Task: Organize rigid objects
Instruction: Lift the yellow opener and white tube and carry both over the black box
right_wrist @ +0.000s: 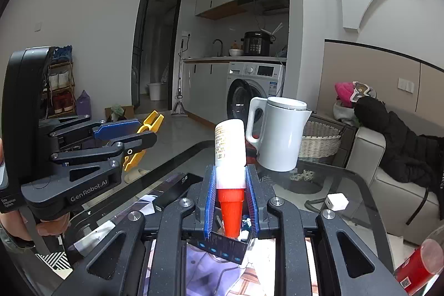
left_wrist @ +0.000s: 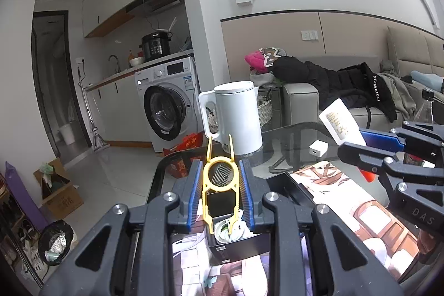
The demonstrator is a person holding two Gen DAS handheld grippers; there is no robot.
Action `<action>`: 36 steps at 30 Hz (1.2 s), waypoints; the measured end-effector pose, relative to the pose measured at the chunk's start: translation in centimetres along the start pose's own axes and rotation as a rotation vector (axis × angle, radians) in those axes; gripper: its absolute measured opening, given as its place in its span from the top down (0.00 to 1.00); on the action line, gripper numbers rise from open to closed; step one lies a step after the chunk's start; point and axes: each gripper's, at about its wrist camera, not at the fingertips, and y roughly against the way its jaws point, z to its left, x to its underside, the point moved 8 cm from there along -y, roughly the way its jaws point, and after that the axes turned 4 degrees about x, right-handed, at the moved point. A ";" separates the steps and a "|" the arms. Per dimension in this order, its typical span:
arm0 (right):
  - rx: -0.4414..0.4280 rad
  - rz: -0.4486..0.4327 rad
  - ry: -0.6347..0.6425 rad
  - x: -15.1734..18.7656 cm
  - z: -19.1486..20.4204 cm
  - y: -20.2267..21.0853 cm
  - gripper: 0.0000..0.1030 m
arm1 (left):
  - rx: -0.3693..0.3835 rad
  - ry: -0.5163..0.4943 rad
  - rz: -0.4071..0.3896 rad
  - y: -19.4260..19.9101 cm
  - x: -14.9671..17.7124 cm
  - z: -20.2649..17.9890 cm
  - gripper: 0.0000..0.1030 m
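Left gripper (left_wrist: 220, 193) clamps yellow tool (left_wrist: 220, 179); right gripper (right_wrist: 231, 193) clamps red-capped bottle (right_wrist: 230, 151), both lifted clear of glass table (right_wrist: 319, 179) beneath, probably for sorting.

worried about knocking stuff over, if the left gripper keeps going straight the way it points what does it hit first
Most likely the white kettle on the glass table: it stands dead ahead of the left gripper, just beyond the tips of the yellow plastic tool it holds. Depth is unclear, so the gap is hard to judge.

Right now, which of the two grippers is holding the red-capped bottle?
The right gripper: its blue fingers clamp a white bottle near its red cap. The left gripper grips a flat yellow plastic tool instead.
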 end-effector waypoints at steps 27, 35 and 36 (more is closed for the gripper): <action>0.072 -0.034 -0.100 -3.7 -2.4 -5.1 0.80 | -0.046 0.151 0.029 -6.8 -0.6 2.3 0.76; 0.092 -0.022 -0.113 -3.7 -4.1 -7.2 0.80 | -0.043 0.149 0.043 -8.5 -0.4 2.3 0.76; 0.092 -0.020 -0.112 -3.6 -4.2 -7.3 0.80 | -0.043 0.151 0.045 -8.7 -0.5 2.4 0.76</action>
